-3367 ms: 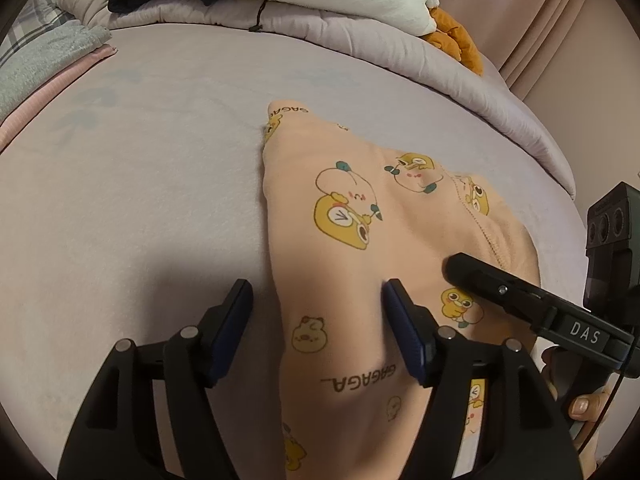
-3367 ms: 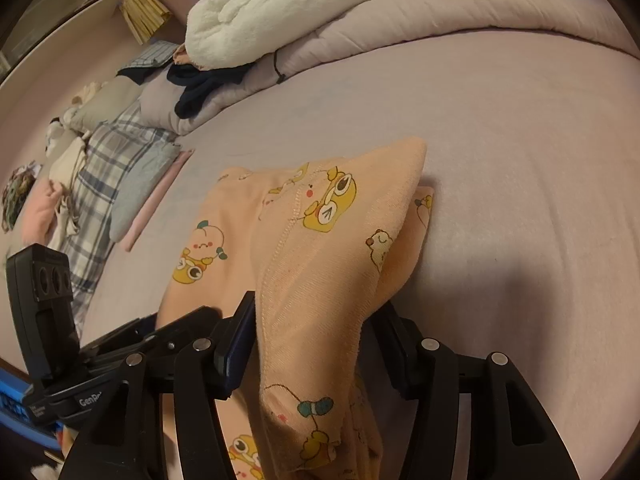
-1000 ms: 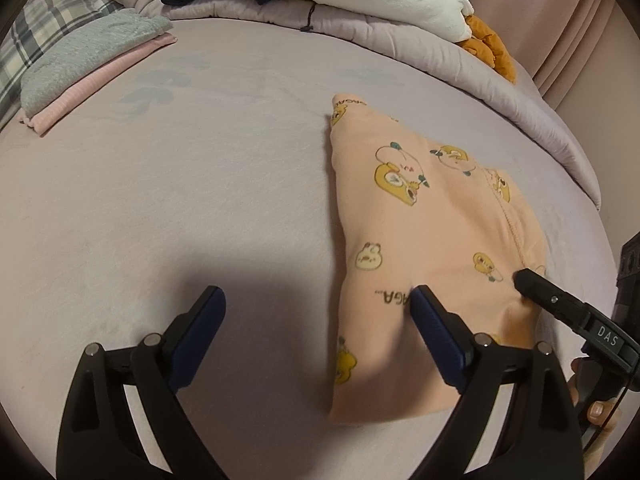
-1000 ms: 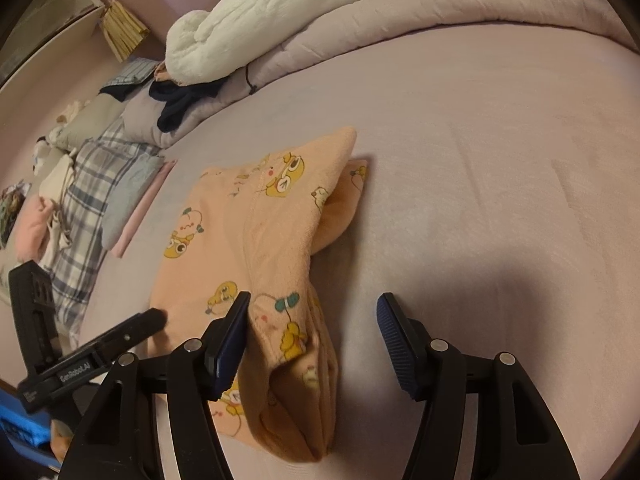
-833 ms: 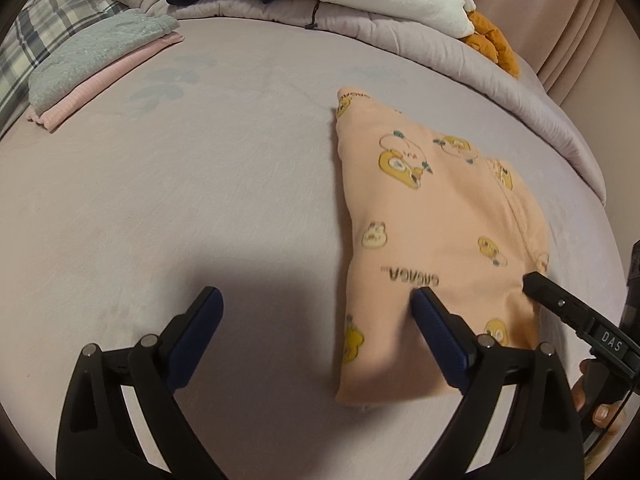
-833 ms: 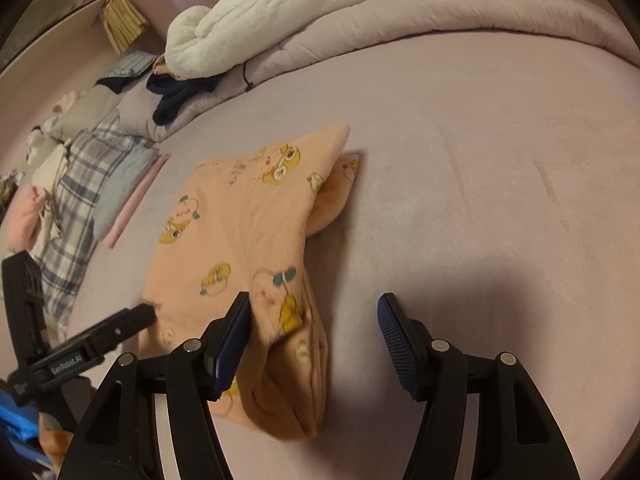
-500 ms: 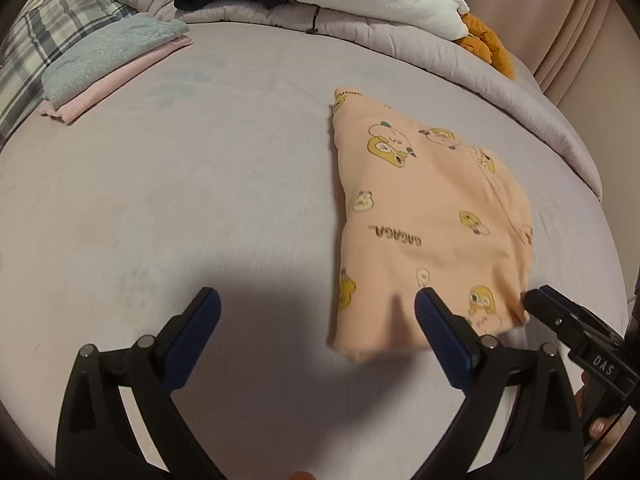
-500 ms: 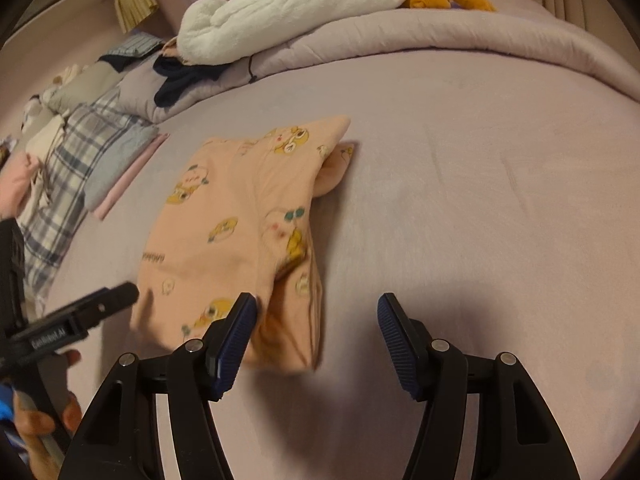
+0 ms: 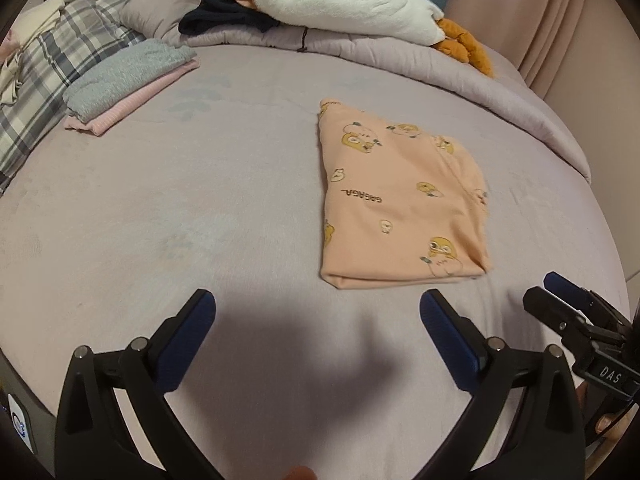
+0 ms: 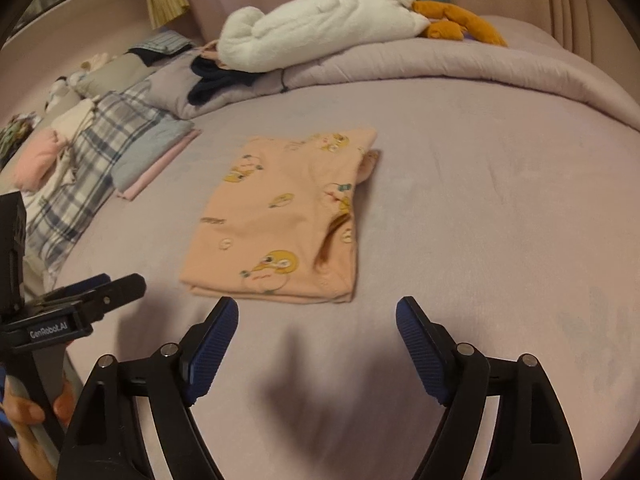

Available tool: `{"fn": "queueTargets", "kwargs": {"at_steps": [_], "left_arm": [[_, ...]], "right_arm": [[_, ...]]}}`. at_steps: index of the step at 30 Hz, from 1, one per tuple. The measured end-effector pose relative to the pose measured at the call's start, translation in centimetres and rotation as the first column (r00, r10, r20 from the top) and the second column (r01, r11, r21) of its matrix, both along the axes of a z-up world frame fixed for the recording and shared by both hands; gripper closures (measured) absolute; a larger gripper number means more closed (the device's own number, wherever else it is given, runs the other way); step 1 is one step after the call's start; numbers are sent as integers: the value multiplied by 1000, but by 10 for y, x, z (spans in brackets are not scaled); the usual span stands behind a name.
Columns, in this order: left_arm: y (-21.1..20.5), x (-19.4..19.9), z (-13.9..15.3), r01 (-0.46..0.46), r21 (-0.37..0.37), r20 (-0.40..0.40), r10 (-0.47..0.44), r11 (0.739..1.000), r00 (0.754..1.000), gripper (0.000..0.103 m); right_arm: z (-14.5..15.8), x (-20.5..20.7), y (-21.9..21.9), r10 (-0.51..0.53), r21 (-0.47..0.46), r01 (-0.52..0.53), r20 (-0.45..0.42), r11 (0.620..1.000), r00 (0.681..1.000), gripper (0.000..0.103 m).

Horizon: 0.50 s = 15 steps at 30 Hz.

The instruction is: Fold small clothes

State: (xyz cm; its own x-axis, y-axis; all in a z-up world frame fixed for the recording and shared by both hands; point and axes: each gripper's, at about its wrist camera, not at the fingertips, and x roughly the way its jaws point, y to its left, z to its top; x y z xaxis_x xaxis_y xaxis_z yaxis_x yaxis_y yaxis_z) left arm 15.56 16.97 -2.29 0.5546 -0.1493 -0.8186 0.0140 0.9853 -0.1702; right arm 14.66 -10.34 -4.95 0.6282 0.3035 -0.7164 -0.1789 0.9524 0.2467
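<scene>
While lying folded flat mid-bed (image 9: 240,208), peach cartoon-print cotton garment (image 9: 400,208) is looking light, soft, floppy; best pinching at near folded edge. Left hand-held gripper (image 9: 316,320) and right hand-held gripper (image 10: 316,320) are opening, nothing between jaws.

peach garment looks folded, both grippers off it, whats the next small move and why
Probably carry the peach garment over beside the folded pile at the bed's far left. It lies folded flat, and the left gripper and right gripper are clear of it, jaws opening with nothing between them.
</scene>
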Motion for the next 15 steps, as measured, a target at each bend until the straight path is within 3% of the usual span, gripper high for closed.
{"fn": "queueTargets", "kwargs": {"at_steps": [5,15], "left_arm": [[-1,-19,17,2,15,36,-2,1000,999,1],[-1,-48,35,-30,30,59,28,999,998,1]], "right_arm": [[14,-17,10,52,-29,-50,44,998,998,4],[36,-39,26,86,-47,-81,110,996,990,1]]}}
